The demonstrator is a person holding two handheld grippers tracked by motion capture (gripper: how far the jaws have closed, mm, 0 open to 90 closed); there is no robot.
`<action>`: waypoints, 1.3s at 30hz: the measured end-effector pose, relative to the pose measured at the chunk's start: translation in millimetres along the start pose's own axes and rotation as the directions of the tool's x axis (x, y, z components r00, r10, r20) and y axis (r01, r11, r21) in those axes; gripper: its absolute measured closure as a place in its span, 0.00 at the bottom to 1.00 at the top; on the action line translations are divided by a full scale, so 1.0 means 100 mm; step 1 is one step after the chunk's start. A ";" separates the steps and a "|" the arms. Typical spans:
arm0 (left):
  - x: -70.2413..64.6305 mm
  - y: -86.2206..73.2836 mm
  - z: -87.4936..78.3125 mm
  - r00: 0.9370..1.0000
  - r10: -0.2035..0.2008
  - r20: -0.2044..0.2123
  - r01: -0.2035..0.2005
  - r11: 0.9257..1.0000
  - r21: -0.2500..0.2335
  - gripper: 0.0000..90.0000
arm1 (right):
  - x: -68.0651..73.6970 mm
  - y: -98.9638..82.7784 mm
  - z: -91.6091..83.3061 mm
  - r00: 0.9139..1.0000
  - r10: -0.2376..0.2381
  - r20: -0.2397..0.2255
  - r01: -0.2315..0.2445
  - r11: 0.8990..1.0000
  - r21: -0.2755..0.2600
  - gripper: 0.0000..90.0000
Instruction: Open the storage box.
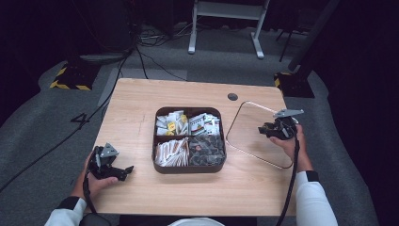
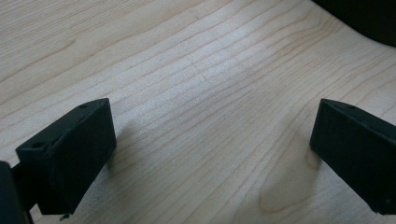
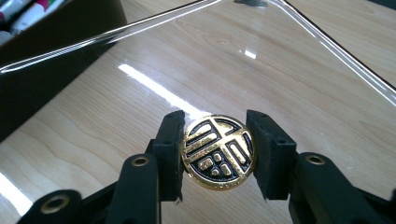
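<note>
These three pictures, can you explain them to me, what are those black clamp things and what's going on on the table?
A person sits at a wooden table, holding a hand-operated two-jaw gripper in each hand. The high view looks down from above; the other two come from cameras riding on each gripper. In the middle stands a brown four-compartment box of small packets. Beside it lies its clear lid. The right gripper clamps the lid's round gold-and-black knob. The left gripper rests open over bare wood, holding nothing.
</note>
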State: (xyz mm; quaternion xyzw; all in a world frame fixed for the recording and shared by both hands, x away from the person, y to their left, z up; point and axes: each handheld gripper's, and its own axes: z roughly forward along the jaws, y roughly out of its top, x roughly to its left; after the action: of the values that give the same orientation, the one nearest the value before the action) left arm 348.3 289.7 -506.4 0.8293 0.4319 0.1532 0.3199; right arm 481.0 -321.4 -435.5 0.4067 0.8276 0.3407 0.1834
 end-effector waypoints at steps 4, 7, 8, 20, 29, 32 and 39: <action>0.00 0.00 0.00 1.000 0.001 0.000 -0.001 1.000 0.000 0.01 | -0.01 -0.04 0.09 1.000 0.004 -0.009 -0.004 1.000 0.020 0.66; 0.00 0.00 0.00 1.000 0.000 0.000 0.000 1.000 0.000 0.01 | 0.00 -0.08 0.18 1.000 -0.001 -0.015 0.002 0.999 0.038 0.66; 0.00 0.00 0.00 1.000 0.000 0.000 0.000 1.000 0.000 0.01 | 0.00 -0.08 0.18 1.000 -0.001 -0.015 0.002 0.999 0.038 0.66; 0.00 0.00 0.00 1.000 0.003 0.001 -0.003 1.000 0.000 0.01 | 0.01 -0.18 0.29 1.000 0.004 -0.031 -0.002 0.998 0.060 0.66; 0.00 0.00 0.00 1.000 0.003 0.001 -0.003 1.000 0.000 0.01 | 0.03 -0.24 0.35 0.999 -0.005 -0.036 0.008 0.997 0.081 0.66; 0.00 0.00 0.00 1.000 0.004 0.001 -0.004 1.000 0.000 0.01 | 0.03 -0.25 0.36 0.999 -0.001 -0.033 0.004 0.997 0.082 0.66; 0.00 0.00 0.00 1.000 0.006 0.003 -0.006 1.000 0.000 0.01 | 0.00 -0.33 0.37 0.999 0.028 -0.045 -0.025 0.998 0.063 0.65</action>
State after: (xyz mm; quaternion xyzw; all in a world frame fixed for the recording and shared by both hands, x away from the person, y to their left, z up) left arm 348.6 290.1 -506.4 0.8308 0.4291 0.1528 0.3199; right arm 484.1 -320.2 -484.3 0.4152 0.8364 0.3262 0.1471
